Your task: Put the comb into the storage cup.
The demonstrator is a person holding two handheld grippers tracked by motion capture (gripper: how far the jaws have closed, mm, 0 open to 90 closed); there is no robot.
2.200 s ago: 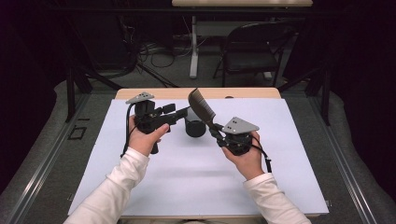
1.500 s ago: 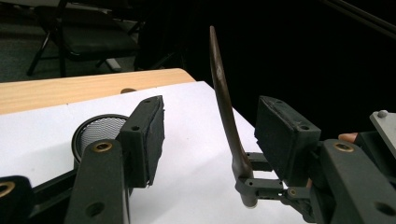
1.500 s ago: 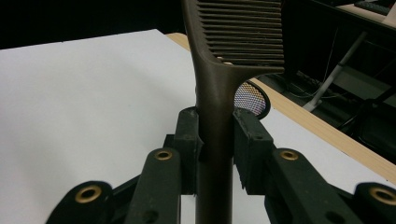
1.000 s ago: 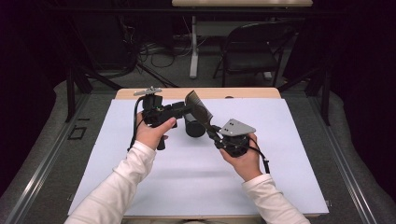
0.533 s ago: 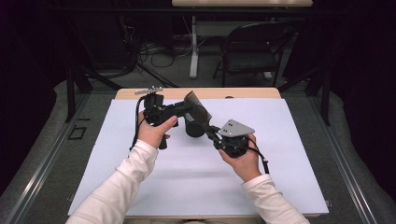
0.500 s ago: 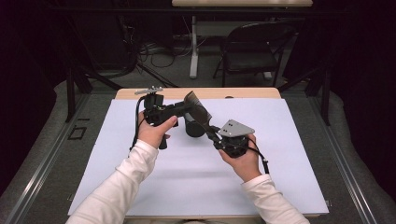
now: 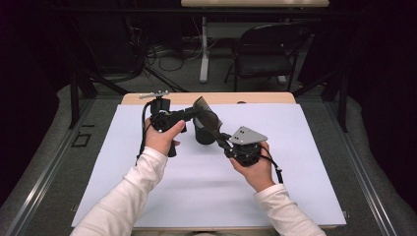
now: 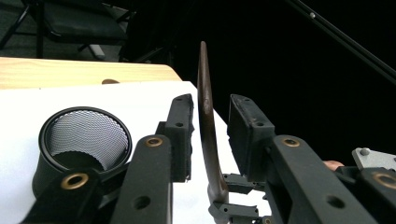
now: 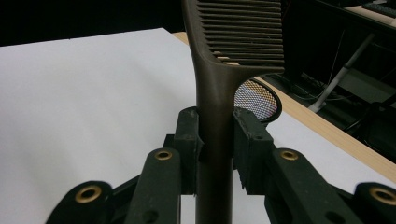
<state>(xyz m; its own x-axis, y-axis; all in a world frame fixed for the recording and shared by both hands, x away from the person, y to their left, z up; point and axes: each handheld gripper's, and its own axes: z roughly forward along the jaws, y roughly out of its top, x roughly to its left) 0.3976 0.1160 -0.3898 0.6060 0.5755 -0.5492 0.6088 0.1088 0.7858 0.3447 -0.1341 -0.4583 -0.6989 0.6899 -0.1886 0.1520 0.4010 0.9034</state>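
The right gripper [image 9: 215, 140] is clamping the comb [image 9: 233, 42] by its handle above the table [image 7: 147, 196]. The left gripper view is showing the left gripper [image 8: 210, 135] closing around the comb's edge, pads not yet pressing, with the mesh cup [image 8: 84, 140] standing beside; the high view is hiding that gap

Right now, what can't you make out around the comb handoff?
- Left gripper: its jaws have just been closing around the comb; in the left gripper view a gap shows on the right, and the comb's edge hides any contact on the left.
- Mesh cup: in the high view the comb covers its top.
- Comb handle end: in the right gripper view the right gripper and the bottom edge cut it off.
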